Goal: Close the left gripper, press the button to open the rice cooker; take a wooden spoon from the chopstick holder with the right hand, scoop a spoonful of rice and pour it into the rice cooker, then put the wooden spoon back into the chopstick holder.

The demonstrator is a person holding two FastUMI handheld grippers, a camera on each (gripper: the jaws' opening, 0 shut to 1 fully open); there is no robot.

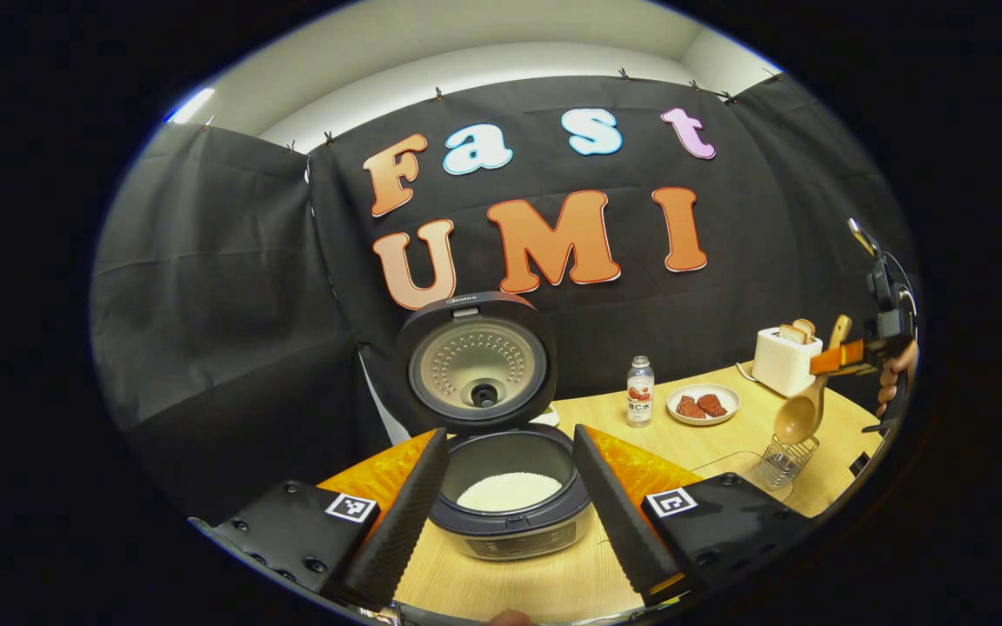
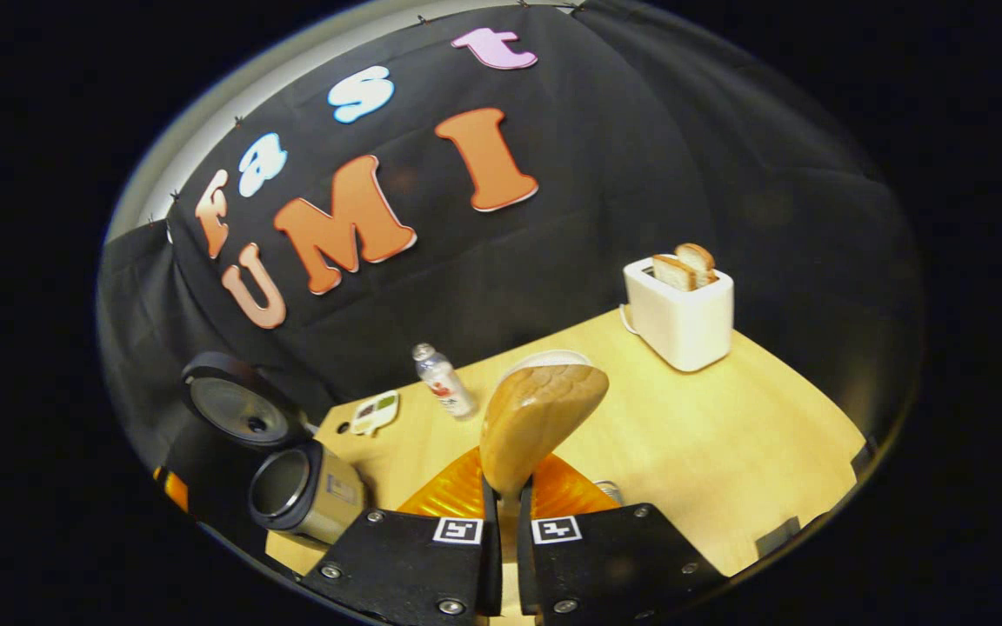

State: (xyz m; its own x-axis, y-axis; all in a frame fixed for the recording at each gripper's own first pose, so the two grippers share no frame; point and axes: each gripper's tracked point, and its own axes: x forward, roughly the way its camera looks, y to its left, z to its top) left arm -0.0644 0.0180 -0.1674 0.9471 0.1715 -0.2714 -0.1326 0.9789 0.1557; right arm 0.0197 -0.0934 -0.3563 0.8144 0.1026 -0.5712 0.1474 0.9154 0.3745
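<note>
R gripper [image 2: 506, 513] clamps wooden spoon [image 2: 538, 417] above table; L gripper [image 1: 510, 487] jaws wide, facing open rice cooker [image 1: 510, 500].

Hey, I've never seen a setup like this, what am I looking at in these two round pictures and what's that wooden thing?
There is no robot here. A person holds a pair of hand tongs in each hand, and a small camera rides on each pair.

The left gripper view looks along the left tongs, which stand open in front of a rice cooker. Its lid is up and white rice lies in the pot.

The right gripper view looks along the right tongs, which are shut on a wooden spoon.

In the left gripper view the spoon hangs bowl down above a wire chopstick holder. The wooden table also holds a small bottle, a plate of food and a white toaster with bread in it.
</note>
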